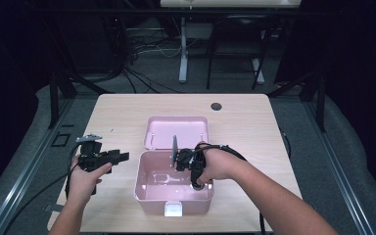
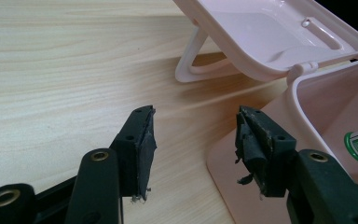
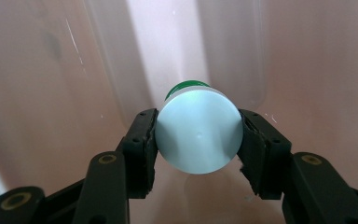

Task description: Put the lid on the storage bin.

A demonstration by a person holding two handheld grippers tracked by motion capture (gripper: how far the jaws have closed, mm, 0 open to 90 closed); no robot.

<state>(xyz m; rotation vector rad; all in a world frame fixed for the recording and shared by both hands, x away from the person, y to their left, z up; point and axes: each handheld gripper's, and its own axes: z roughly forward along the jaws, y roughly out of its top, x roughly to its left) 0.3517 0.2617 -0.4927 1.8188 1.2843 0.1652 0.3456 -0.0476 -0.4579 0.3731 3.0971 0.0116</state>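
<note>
Right gripper inside pink box, jaws pinching can by its sides, pale round end facing camera, green band behind. Can held within box near right wall, box bottom behind it. Box lid open, lying back on table. Left gripper just left of box, over table, jaws spread, nothing between them. Box corner beside its right jaw.

The left gripper is held level in the left hand, its fingers wide apart with nothing between them. The right gripper points down from the right hand, its fingers pressing on both sides of a round can.
</note>
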